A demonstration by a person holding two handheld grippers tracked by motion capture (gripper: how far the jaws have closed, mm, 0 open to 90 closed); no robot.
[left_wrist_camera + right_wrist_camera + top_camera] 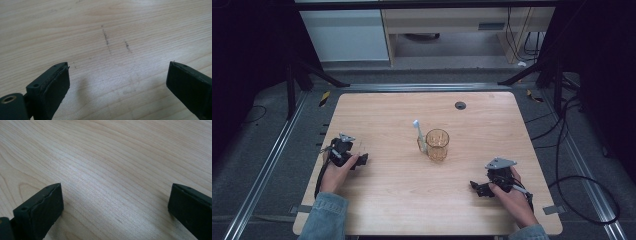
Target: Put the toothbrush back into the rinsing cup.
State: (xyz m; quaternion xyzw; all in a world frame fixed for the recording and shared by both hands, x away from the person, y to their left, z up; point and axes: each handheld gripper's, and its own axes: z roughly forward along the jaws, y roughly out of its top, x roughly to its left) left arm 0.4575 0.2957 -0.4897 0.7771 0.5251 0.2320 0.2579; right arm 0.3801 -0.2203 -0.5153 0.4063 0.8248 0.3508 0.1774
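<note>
An amber glass cup (437, 144) stands upright near the middle of the wooden table (402, 200). A white toothbrush (419, 135) leans against the cup's left side, bristles up. My left gripper (362, 160) rests low on the table at the left, held by a hand, well apart from the cup. My right gripper (477, 189) sits at the front right, also in a hand. In the left gripper view the gripper (117, 75) is open, with bare wood between its jaws. The right gripper (116, 197) is open too, over bare wood.
A round dark cable port (460, 105) sits in the tabletop near the far edge. Black cables (582, 185) trail on the floor to the right. Black frame legs (312, 75) stand behind the table at both sides.
</note>
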